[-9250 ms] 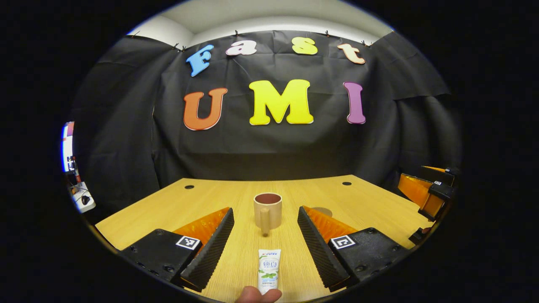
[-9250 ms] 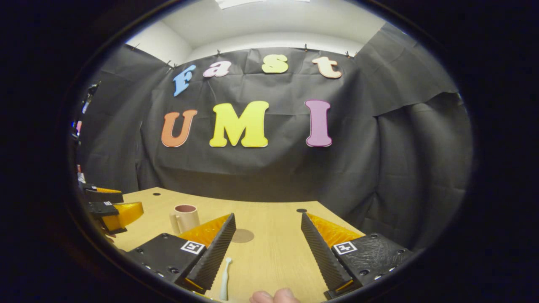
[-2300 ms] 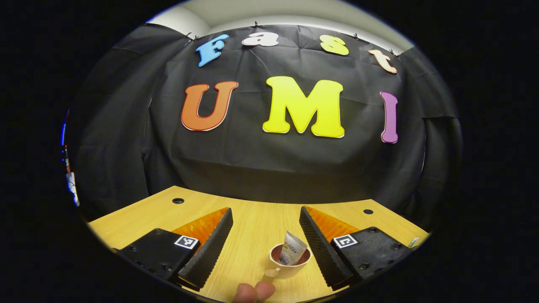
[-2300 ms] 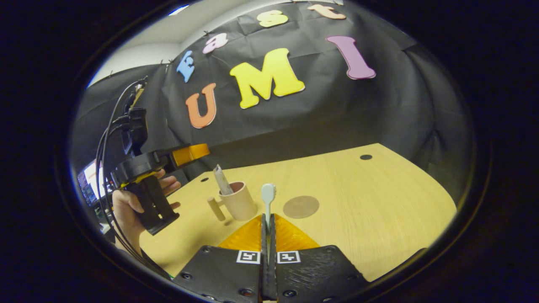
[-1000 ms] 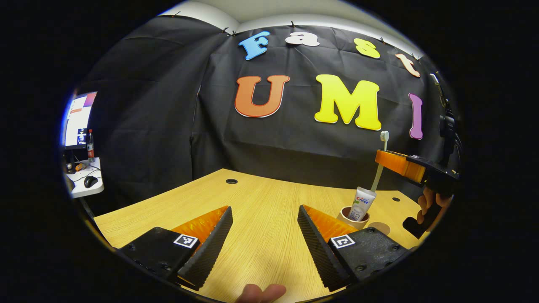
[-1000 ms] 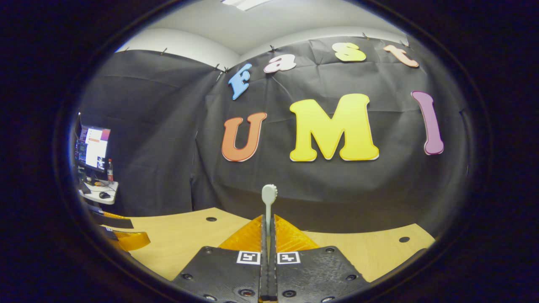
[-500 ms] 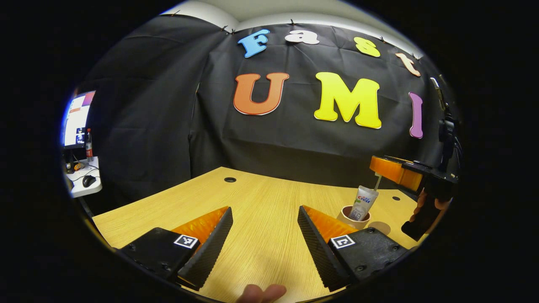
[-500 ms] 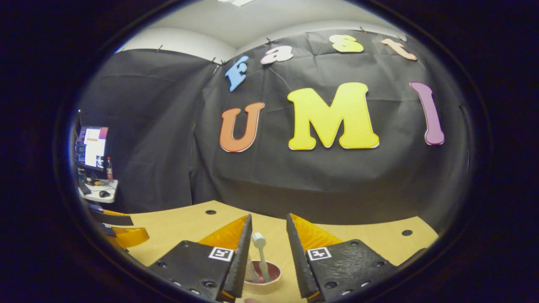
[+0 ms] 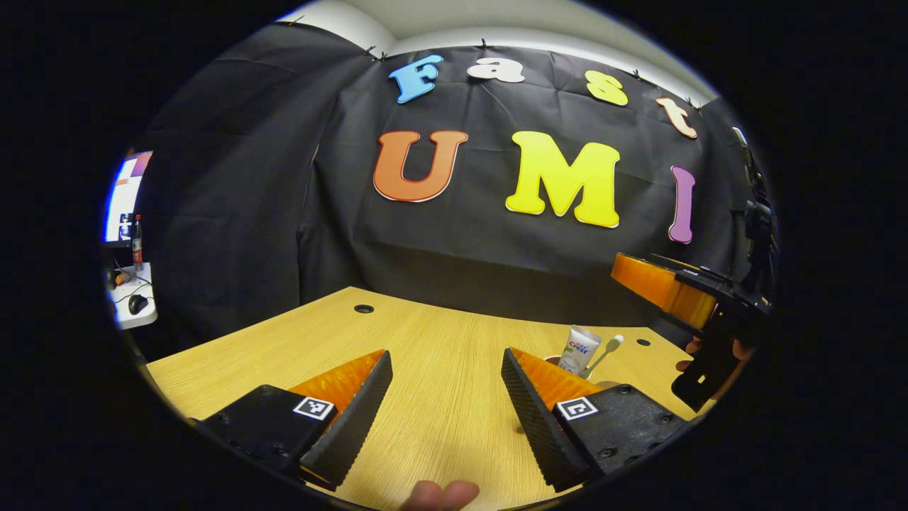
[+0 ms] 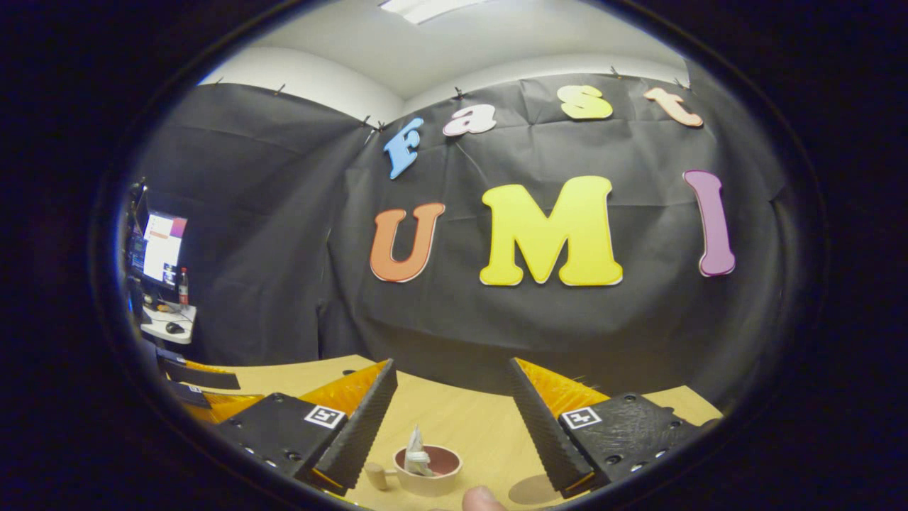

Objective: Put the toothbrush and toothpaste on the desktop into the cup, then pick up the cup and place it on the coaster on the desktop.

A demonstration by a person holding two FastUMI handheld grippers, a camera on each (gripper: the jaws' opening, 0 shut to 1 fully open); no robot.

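My right claw (image 10: 450,419) hangs spread just above the cup (image 10: 428,470), nearer than my spread left claw (image 9: 445,397). Toothpaste (image 9: 579,349) and toothbrush (image 9: 603,354) stand inside; the coaster (image 10: 533,490) lies just right.

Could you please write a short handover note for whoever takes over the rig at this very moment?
Left hand-held gripper: open, empty, low over the desk.
Right hand-held gripper: open, empty, above the cup.
Toothpaste and toothbrush both stand in the cup, leaning.
Coaster: bare, on the desk just right of the cup in the right gripper view.
Done: both items are in the cup.
Left: grasp the cup, perhaps by its handle, and set it on the coaster.
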